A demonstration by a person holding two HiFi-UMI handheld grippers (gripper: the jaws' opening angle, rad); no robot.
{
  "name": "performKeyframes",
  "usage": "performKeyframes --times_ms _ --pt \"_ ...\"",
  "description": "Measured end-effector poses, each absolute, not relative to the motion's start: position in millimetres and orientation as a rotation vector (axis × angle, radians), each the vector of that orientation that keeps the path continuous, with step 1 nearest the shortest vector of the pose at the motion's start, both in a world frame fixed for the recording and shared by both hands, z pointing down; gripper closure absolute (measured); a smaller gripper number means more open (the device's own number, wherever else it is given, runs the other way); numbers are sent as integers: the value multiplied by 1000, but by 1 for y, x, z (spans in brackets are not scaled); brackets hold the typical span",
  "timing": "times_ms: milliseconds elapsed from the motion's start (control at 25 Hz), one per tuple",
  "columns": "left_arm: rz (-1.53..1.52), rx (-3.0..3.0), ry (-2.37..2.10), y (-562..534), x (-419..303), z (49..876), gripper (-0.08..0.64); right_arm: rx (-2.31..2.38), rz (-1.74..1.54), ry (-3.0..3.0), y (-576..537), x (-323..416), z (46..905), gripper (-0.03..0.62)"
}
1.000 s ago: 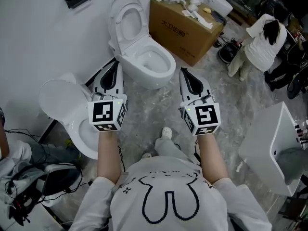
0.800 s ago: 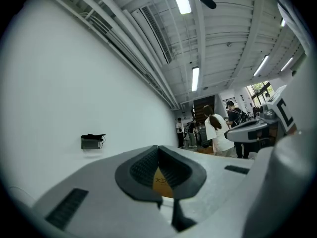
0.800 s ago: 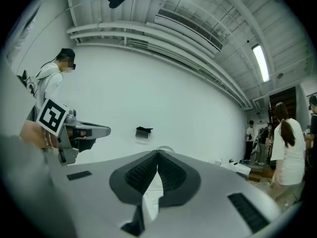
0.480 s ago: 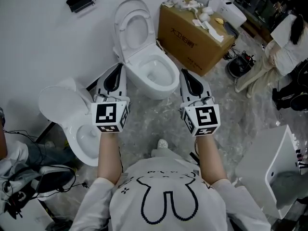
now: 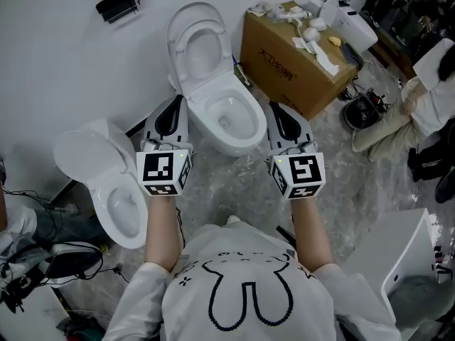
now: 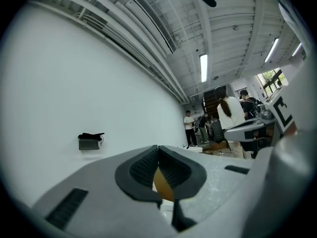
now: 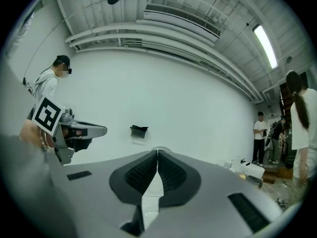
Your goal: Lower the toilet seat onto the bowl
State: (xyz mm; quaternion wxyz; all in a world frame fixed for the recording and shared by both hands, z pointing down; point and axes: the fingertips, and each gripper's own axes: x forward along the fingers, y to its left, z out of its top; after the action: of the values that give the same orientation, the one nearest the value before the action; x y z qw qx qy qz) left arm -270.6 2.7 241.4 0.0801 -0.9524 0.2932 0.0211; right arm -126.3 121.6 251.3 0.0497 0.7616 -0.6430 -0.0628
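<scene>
Right now I am holding both grippers out level in front of me, one on each side of the white bowl [image 5: 259, 116] standing against the wall. My left gripper [image 5: 175, 101] is sitting with its jaws pressed together and nothing between them, its tip just beside the bowl's left flank. My right gripper [image 5: 276, 106] is likewise closed and empty, its tip just beside the right flank. I cannot tell whether either one is touching the porcelain.

The toilet seat [image 5: 215, 33] is standing raised, leaning back against its lid toward the wall, well clear of the bowl's rim. A second toilet [image 5: 117, 194] is sitting to my left, its lid also up, near my left forearm. A cardboard box [image 5: 284, 62] with white scraps on top is resting just right of the raised seat. A black device [image 5: 117, 1] is hanging on the wall above and to the left.
</scene>
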Motion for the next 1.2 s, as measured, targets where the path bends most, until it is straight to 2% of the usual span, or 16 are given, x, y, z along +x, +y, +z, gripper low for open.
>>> performKeyframes --times_ms 680,1200 --pt "43 -2842 876 -42 -218 240 551 2344 -181 -1954 84 -72 253 563" --pt "19 -2861 933 -137 -175 254 551 2283 -151 -1979 -11 -23 261 563"
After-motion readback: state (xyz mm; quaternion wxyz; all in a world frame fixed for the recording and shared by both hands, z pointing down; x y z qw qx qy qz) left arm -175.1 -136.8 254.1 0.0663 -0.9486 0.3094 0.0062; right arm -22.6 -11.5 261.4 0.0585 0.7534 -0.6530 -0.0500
